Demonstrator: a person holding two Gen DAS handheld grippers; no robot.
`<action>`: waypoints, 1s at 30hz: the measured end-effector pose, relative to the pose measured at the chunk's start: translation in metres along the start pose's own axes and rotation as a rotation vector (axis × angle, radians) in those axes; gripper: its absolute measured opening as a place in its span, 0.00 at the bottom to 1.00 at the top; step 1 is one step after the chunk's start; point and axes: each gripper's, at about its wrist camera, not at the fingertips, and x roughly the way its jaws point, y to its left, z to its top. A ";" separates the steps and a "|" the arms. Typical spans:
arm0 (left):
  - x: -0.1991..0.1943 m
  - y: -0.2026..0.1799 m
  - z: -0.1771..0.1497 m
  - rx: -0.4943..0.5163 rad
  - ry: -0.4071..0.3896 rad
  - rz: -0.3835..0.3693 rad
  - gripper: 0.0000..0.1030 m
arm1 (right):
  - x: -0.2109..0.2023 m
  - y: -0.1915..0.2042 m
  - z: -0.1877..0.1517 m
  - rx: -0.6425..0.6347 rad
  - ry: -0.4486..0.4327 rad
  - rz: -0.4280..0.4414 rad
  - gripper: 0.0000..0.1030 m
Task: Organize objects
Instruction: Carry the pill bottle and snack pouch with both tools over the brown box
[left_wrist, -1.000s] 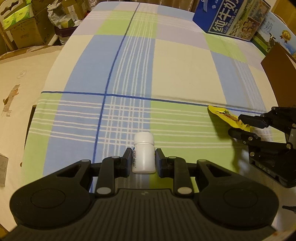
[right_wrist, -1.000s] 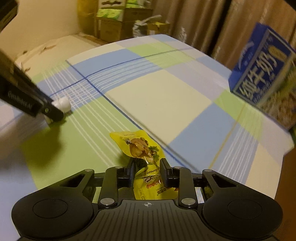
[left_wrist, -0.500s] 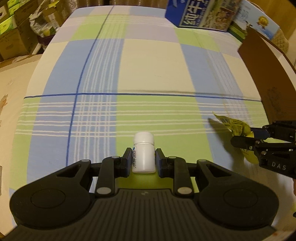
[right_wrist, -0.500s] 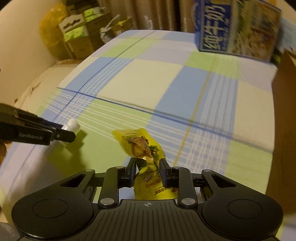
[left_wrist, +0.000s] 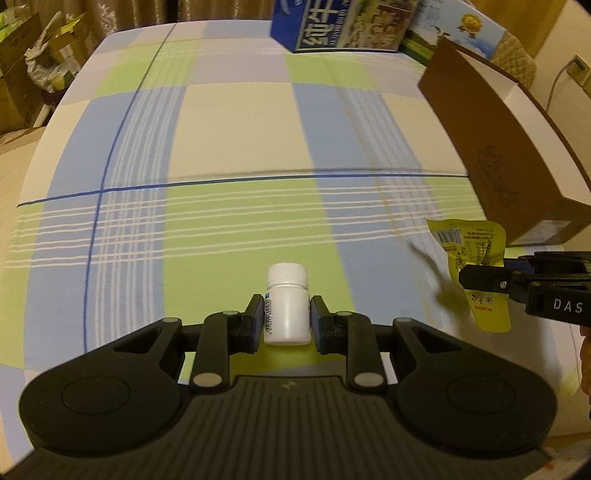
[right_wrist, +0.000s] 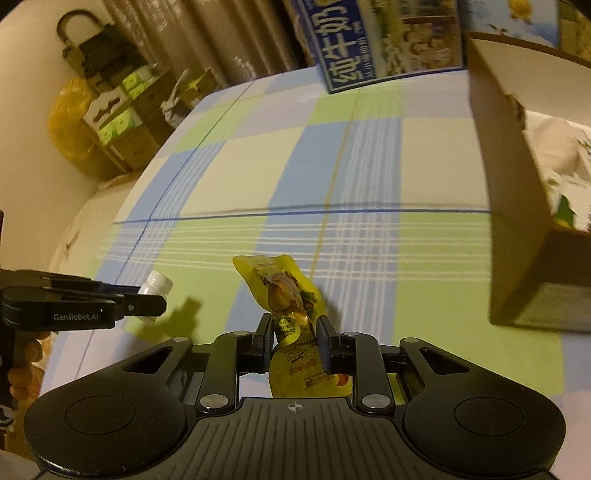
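Left tool, marked "GenRobot.AI", clamped on a white bottle; right tool, marked "DAS", clamped on a yellow snack pouch.

The right gripper pinches a shiny yellow plastic snack packet between its two black fingers, above a blue, green and cream checked cloth. A tall brown cardboard box stands on the right. On the left, the other black gripper clamps a small white plastic bottle.
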 end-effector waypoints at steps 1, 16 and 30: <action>-0.001 -0.004 0.000 0.004 -0.003 -0.004 0.21 | -0.005 -0.002 -0.002 0.012 -0.005 0.003 0.21; -0.030 -0.083 0.019 0.091 -0.098 -0.115 0.21 | -0.092 -0.042 -0.007 0.158 -0.148 0.066 0.21; -0.025 -0.205 0.080 0.224 -0.204 -0.236 0.21 | -0.180 -0.130 0.034 0.264 -0.338 0.009 0.21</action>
